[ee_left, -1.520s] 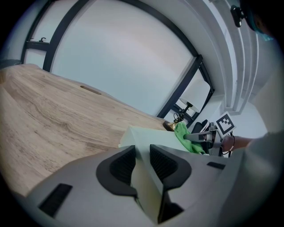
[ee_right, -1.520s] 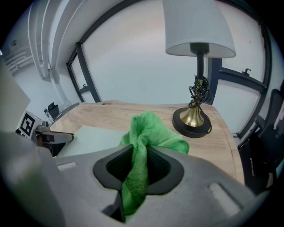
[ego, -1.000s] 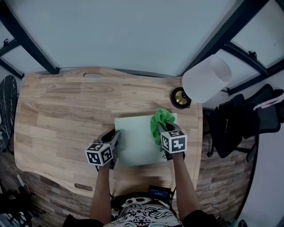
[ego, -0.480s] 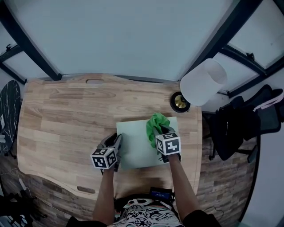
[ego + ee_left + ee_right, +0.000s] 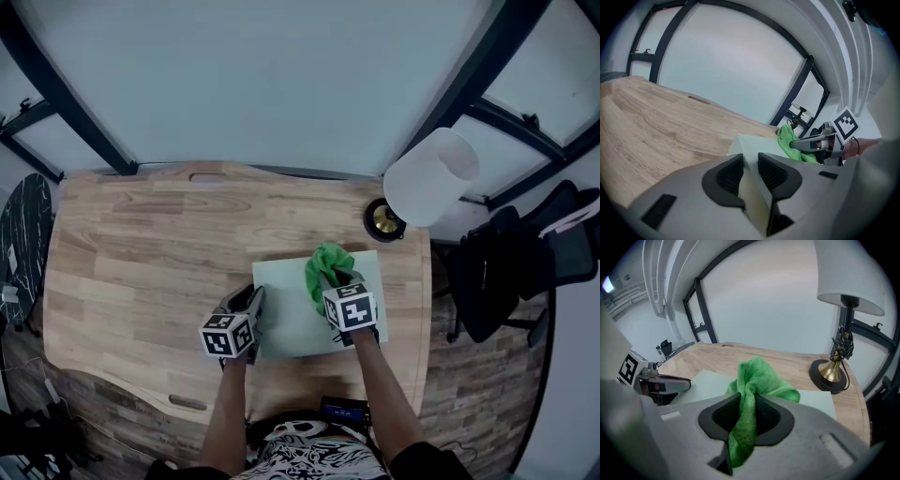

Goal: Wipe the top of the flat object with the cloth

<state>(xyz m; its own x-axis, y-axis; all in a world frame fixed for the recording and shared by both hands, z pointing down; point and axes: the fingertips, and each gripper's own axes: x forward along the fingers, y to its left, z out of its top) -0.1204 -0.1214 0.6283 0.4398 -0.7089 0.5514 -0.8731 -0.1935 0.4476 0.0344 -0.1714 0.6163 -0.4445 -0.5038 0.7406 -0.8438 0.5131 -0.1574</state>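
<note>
1 wooden table [image 5: 141, 244]; left gripper [image 5: 750, 172] clamps flat board [image 5: 291, 323] edge; right gripper [image 5: 746, 417] clamps green cloth [image 5: 326, 262]; lamp [image 5: 431, 176] near

Wood table [image 5: 141, 253] centre frame, pale wall [image 5: 262, 84] with dark bars [image 5: 56, 89] above. White-shade lamp [image 5: 431, 176], brass base, upper right. Black chair [image 5: 511, 272] right edge, plank floor [image 5: 469, 394] below.

Right gripper [image 5: 333, 284] slid cloth [image 5: 327, 262] leftward on flat object [image 5: 292, 321].
</note>
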